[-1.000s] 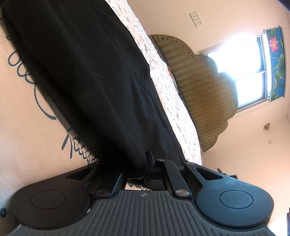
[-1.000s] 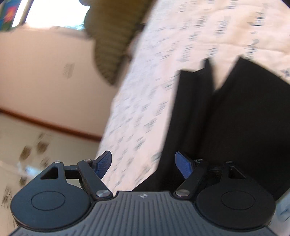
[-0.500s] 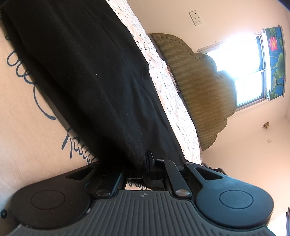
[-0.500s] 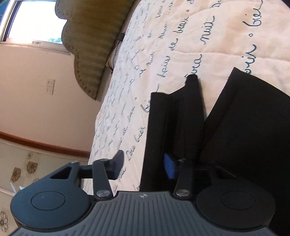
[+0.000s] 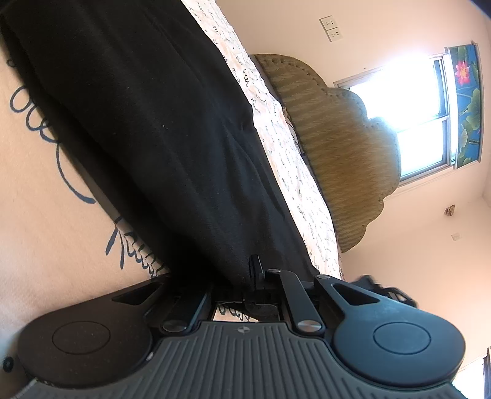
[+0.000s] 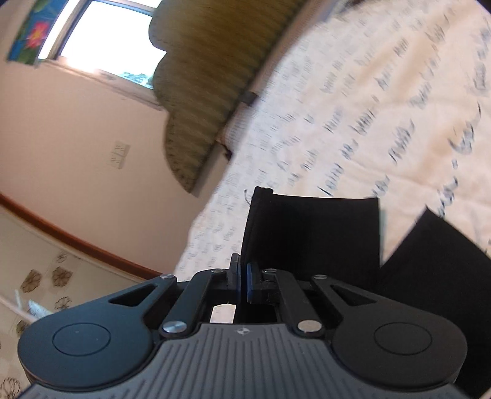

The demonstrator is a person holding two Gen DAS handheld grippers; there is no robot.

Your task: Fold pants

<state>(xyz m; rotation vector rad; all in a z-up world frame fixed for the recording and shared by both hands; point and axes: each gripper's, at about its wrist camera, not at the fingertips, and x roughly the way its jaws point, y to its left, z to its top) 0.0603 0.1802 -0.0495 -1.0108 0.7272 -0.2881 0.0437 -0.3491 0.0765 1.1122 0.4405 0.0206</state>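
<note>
Bedspread (image 5: 46,221): cream cloth with dark blue handwriting, filling the left of the left wrist view; it carries the pants.
Pants (image 5: 159,129): black, stretched in a long band from the upper left corner of the left wrist view down to the claw at the bottom middle; they lie on the bed.
Left claw (image 5: 245,276): nearly closed and closing a little more, clenched on the near end of the pants; the cloth covers one finger, so only the other shows.
Headboard (image 5: 337,141): tan, padded, scalloped edge, just beyond the far side of the bed.
Wall sockets (image 5: 331,29): two white plates on the pale wall above the headboard.
Window (image 5: 408,116): bright, to the right of the headboard, with a flower-print curtain (image 5: 466,101) at its edge.
Floor (image 6: 46,276): pale tiles with brown flower patterns, at the left of the right wrist view, blurred.
Right claw (image 6: 242,282): blue pads pressed together on a black edge of the pants, which stands up from the jaws above the bed.
Pants cuff: a second black corner lies at the far right of that view, apart from the held piece.
</note>
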